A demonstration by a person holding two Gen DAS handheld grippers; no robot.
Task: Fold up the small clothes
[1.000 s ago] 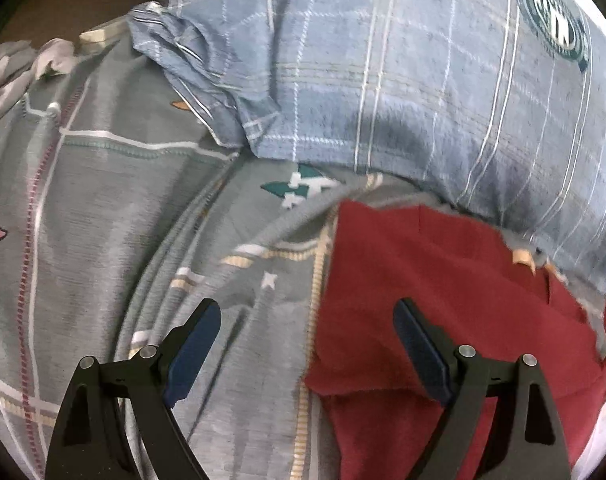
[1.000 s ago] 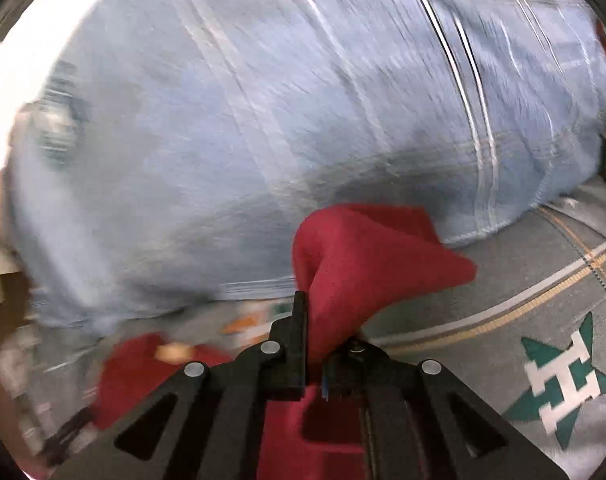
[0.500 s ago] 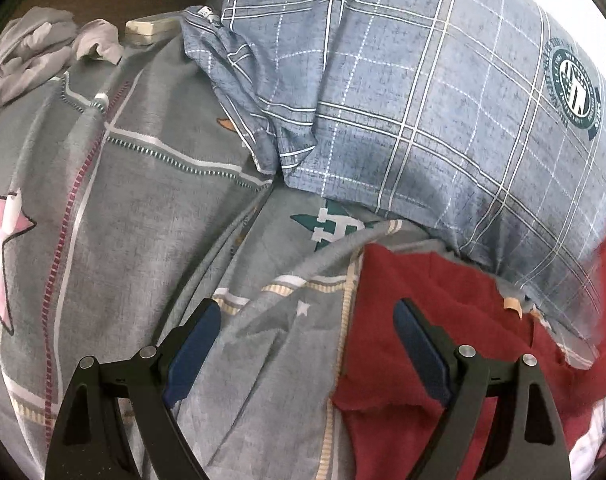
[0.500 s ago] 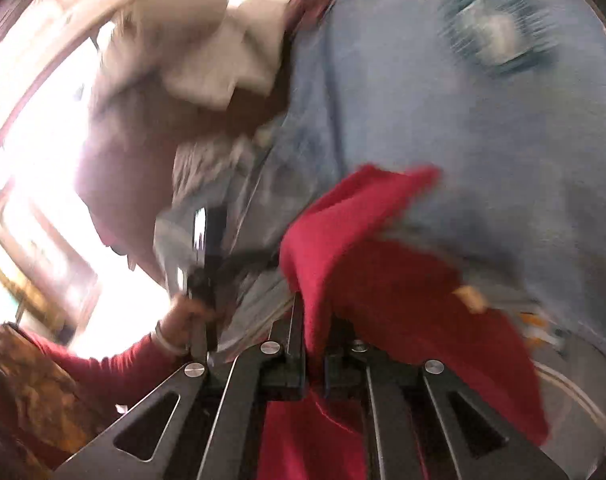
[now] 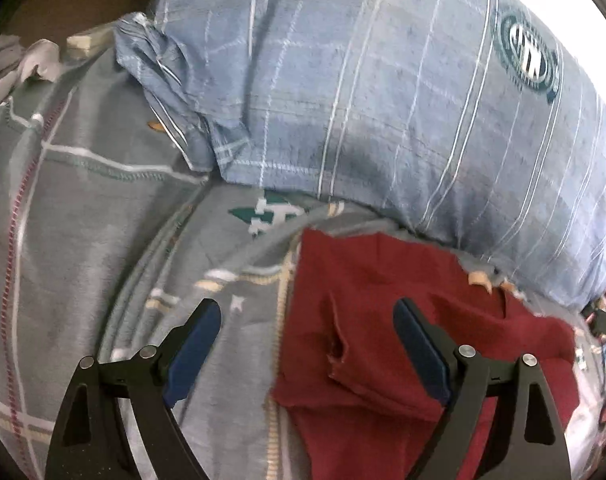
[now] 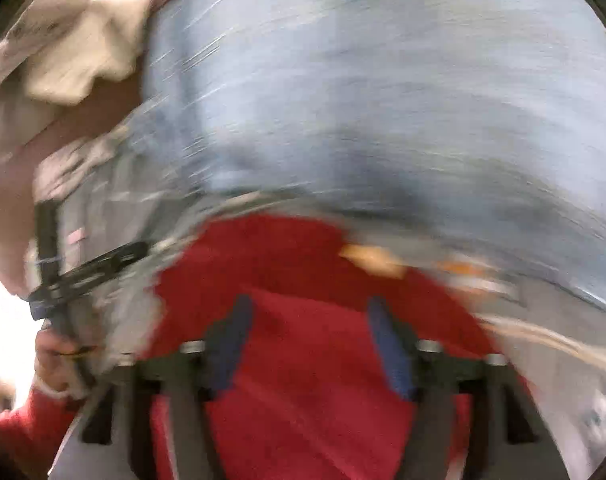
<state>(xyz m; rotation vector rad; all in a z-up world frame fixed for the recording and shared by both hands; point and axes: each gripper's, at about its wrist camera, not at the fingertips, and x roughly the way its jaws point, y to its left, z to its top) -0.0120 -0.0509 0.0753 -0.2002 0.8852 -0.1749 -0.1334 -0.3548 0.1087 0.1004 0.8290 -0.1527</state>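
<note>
A small dark red garment (image 5: 383,332) lies folded over on the grey patterned bedspread (image 5: 103,240), just below a blue plaid pillow. My left gripper (image 5: 307,332) is open and empty, hovering over the garment's left edge. In the blurred right wrist view the red garment (image 6: 303,340) lies flat under my right gripper (image 6: 309,334), whose blue pads stand apart with nothing between them. The left gripper (image 6: 83,272) also shows at that view's left edge.
A blue plaid pillow (image 5: 383,100) with a round green badge (image 5: 531,56) fills the back, also in the right wrist view (image 6: 363,100). Pale crumpled clothes (image 5: 19,68) lie at the far left, seen too in the right wrist view (image 6: 63,48).
My right gripper was shut on a raised corner of the red garment; it has opened and the garment now lies flat. The left gripper stayed open and shifted slightly.
</note>
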